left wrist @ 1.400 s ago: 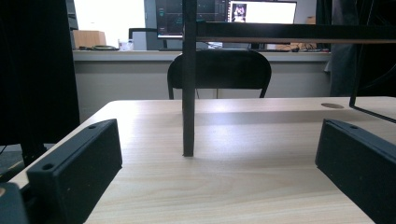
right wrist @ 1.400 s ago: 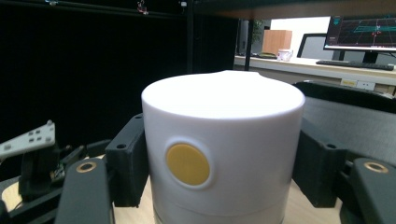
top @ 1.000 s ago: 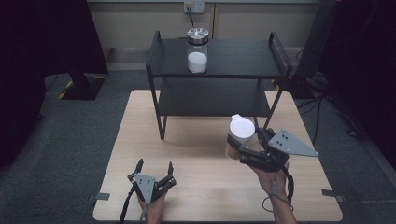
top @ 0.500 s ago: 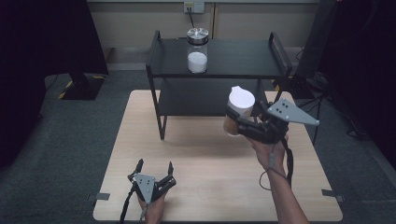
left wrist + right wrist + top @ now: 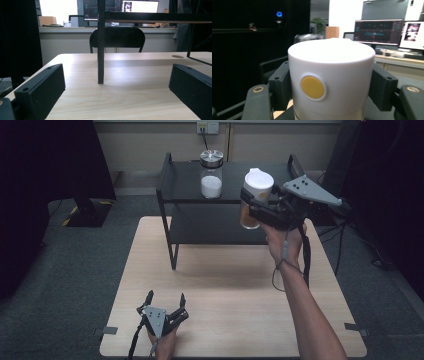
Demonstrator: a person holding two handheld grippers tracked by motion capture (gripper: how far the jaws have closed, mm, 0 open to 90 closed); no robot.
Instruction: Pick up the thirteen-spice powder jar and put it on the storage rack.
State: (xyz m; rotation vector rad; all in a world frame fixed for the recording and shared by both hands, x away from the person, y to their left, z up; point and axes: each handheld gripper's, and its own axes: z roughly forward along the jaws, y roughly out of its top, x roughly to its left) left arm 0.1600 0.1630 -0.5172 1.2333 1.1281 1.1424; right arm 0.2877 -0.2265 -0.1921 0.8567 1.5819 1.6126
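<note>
My right gripper [image 5: 252, 205] is shut on a jar with a white lid [image 5: 256, 195] and amber contents, held in the air level with the black shelf's top [image 5: 240, 182]. In the right gripper view the white lid [image 5: 329, 75], with a yellow dot on its side, sits clamped between the two black jaws. On the shelf's top stands a glass jar with a metal lid [image 5: 211, 174], half full of white powder, to the left of the held jar. My left gripper [image 5: 165, 301] rests open on the wooden table [image 5: 220, 285] near its front edge, nothing between its jaws.
The black two-level shelf stands at the table's far side; one of its legs [image 5: 100, 50] rises straight ahead of the left gripper. A black chair [image 5: 117, 40] stands beyond the table. A cable trails from the right gripper down the forearm.
My right gripper has risen with the white-lidded jar from just above the table to the height of the shelf's top, moving away from the person. The left gripper has stayed put.
</note>
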